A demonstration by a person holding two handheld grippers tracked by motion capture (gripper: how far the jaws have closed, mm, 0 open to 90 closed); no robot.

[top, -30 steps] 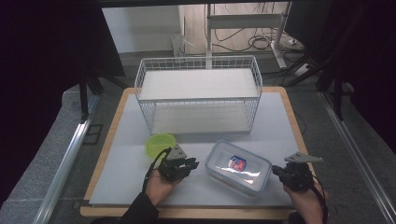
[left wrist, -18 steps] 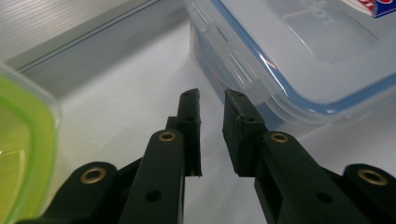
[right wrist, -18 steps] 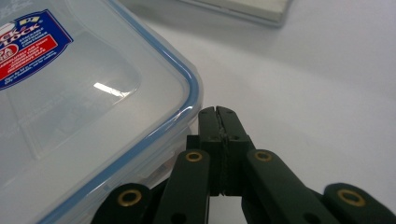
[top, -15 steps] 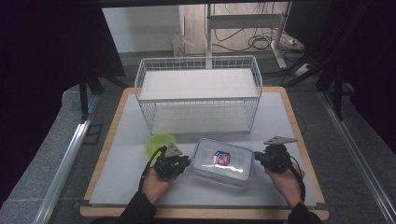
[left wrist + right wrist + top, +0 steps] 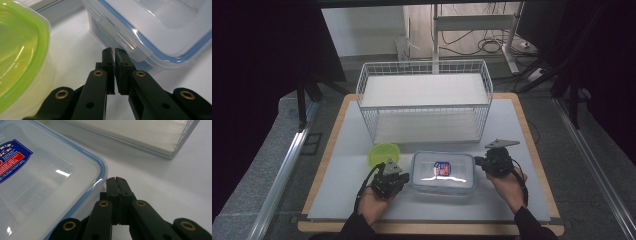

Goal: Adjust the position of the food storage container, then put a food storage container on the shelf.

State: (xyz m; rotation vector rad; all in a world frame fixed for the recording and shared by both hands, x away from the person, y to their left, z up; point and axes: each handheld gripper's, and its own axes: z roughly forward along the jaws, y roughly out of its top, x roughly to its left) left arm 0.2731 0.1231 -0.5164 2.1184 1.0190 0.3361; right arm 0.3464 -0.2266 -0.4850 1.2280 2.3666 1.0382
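Container (image 5: 443, 171) label reads "LOCK"; left claw (image 5: 114, 53), right claw (image 5: 116, 180) both closed, empty.

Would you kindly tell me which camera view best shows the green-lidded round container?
The left gripper view: the translucent round container with the green lid sits large at the left, its rim and wall clear. The high view shows it small, whole, beside the left gripper. The right gripper view looks elsewhere.
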